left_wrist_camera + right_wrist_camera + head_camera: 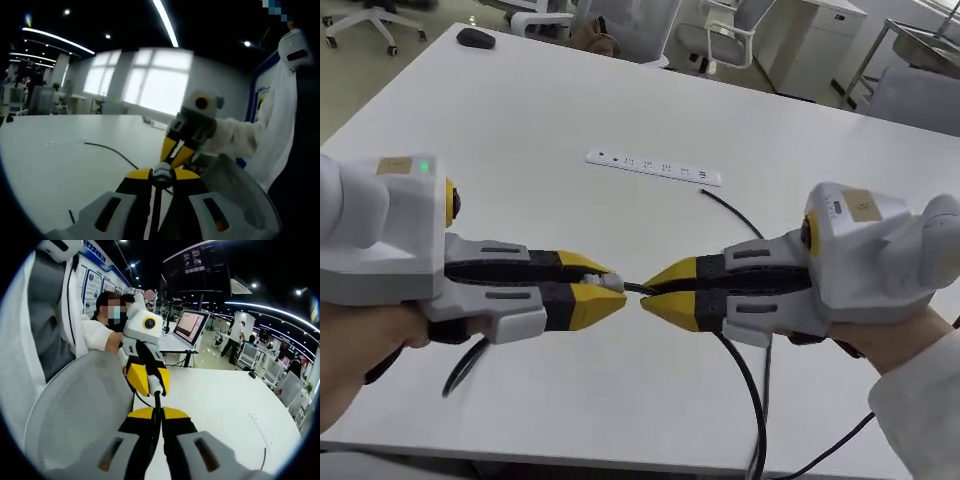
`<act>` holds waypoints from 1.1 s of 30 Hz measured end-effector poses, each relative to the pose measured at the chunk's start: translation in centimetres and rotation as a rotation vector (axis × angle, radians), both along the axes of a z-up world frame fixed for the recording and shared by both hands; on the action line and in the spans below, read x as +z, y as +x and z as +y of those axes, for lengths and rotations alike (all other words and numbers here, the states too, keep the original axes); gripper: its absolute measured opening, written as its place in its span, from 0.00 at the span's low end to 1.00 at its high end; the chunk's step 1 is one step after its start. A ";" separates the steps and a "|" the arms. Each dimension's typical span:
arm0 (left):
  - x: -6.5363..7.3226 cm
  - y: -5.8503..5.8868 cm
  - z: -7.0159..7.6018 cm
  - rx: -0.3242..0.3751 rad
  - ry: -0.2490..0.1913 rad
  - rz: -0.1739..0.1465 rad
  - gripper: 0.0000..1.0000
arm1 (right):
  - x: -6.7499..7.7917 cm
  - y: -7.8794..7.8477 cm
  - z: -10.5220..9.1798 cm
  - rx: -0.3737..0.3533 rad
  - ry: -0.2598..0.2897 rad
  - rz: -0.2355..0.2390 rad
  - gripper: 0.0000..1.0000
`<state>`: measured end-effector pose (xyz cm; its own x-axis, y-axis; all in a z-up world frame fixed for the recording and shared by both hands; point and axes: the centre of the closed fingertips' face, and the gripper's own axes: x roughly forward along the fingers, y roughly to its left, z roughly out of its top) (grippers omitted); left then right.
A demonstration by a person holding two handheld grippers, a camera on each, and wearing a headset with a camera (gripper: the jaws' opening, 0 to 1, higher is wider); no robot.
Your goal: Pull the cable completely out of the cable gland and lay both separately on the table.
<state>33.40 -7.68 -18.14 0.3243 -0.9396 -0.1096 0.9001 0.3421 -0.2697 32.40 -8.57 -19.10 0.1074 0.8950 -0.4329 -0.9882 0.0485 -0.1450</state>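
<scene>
The left gripper (616, 289) reaches in from the left with its yellow jaws drawn narrow, clamped on the small white cable gland (611, 282). The right gripper (646, 292) meets it nearly tip to tip from the right, its jaws pinched on the thin black cable (156, 401). That cable runs straight from the gland's end into them, so a short length spans the small gap between the two pairs of tips. In the right gripper view the cable lies along the slot between that gripper's own jaws. Gland and cable hang in the air just above the white table (550, 110), close to its near edge, which runs under both grippers. Beyond the tips, a broad stretch of bare tabletop lies between them and a white power strip (653, 167) lying flat, well apart from the grippers. A black cord (745, 375) leaves the strip's right end, passes under the right gripper, and runs on toward the near edge on the right. A dark mouse (475, 38) sits near the far left corner. Office chairs (720, 35) stand past the far edge. A grey mesh chair back (75, 410) stands close on the near side.
</scene>
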 end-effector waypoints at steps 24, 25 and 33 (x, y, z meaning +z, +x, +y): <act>0.0 1.3 1.0 0.067 0.006 -0.011 0.17 | -1.2 2.1 -2.4 -0.034 0.014 -0.020 0.03; 0.0 1.4 1.0 0.069 0.008 -0.013 0.17 | -1.5 2.1 -2.7 -0.042 0.011 -0.017 0.03; 0.4 1.5 1.0 0.080 -0.031 -0.004 0.17 | -3.5 2.6 -5.4 -0.102 -0.041 0.006 0.03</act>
